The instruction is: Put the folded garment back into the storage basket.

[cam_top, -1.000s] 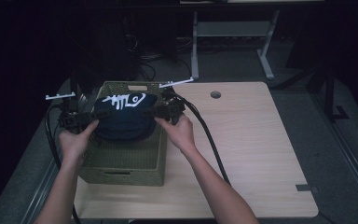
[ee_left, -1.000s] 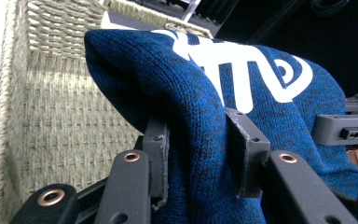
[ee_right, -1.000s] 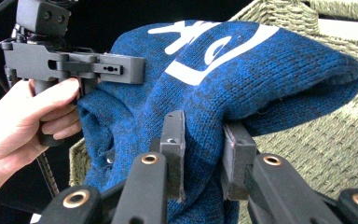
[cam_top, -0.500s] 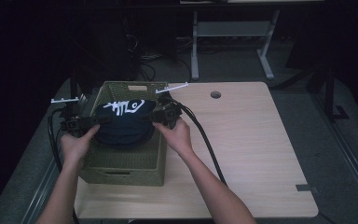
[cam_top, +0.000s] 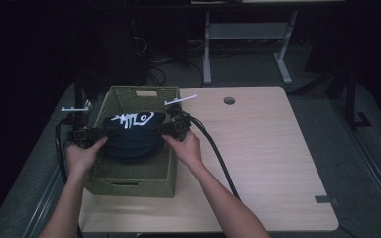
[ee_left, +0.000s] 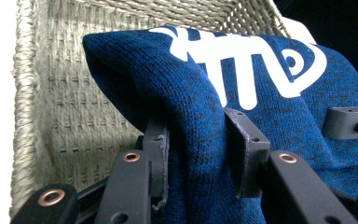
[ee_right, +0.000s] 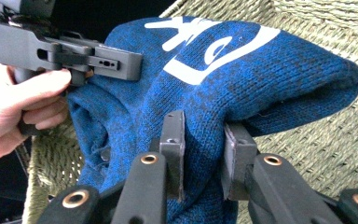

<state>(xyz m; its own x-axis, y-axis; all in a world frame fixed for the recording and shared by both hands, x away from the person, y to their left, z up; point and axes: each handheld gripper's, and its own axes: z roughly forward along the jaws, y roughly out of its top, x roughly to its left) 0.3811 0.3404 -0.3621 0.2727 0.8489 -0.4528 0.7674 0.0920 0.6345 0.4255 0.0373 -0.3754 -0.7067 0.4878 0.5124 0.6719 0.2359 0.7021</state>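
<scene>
A folded dark blue knitted garment [cam_top: 131, 136] with a white print hangs over the woven olive basket [cam_top: 134, 176], partly down inside it. My left gripper [cam_top: 99, 135] pinches its left edge and my right gripper [cam_top: 166, 130] pinches its right edge. In the left gripper view the blue knit [ee_left: 200, 135] is clamped between both pads, with the basket wall [ee_left: 60, 107] behind. In the right gripper view the knit [ee_right: 205, 107] bunches between the pads [ee_right: 173, 135], and the other gripper's body [ee_right: 60, 53] grips the far side.
The basket stands at the left part of a light wooden table [cam_top: 263, 148] with a round cable hole [cam_top: 229, 100]. Thick black cables [cam_top: 213, 148] trail from the right gripper across the tabletop. Dark floor and desk legs [cam_top: 207, 44] lie beyond the table.
Both grippers have sunk with the garment, lowering it from above the basket rim to partly inside the basket. Both grips are unchanged.
</scene>
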